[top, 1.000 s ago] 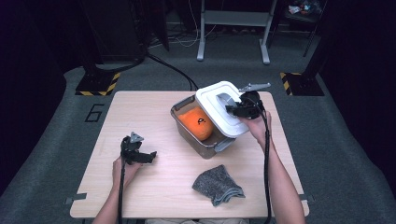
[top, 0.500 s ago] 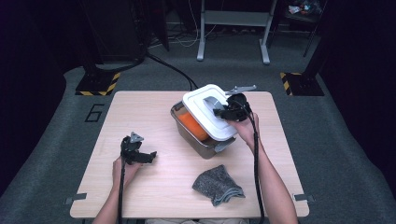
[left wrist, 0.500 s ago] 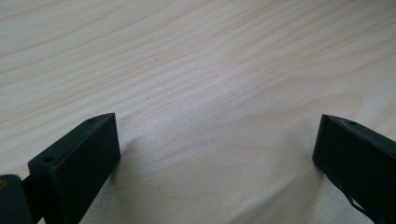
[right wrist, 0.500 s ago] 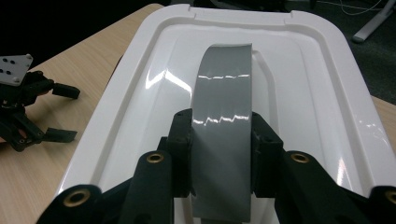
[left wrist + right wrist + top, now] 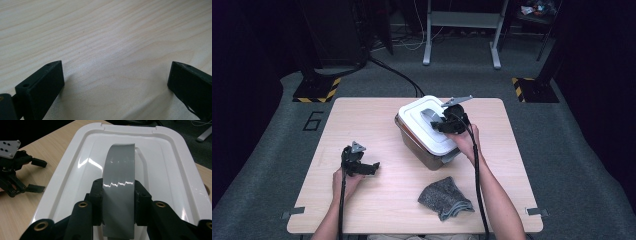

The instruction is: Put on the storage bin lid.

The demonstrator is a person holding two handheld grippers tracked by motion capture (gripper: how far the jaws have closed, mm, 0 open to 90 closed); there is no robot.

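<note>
My right claw (image 5: 118, 192) clenched the lid's grey handle (image 5: 119, 182); misaligned beneath it, the lid (image 5: 432, 123) might have jammed on the container (image 5: 419, 148).

White lid (image 5: 428, 125) with a grey handle (image 5: 119, 182) is sitting slightly askew over the brown-walled container (image 5: 422, 152). The container is standing mid-table (toward the far edge).

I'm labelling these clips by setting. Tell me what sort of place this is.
Probably a lab or studio set up for recording, not a home. A bare wooden table stands on grey carpet among dark stands whose feet carry yellow-and-black hazard tape, cables run over the floor, and a 6 marks the carpet.
</note>
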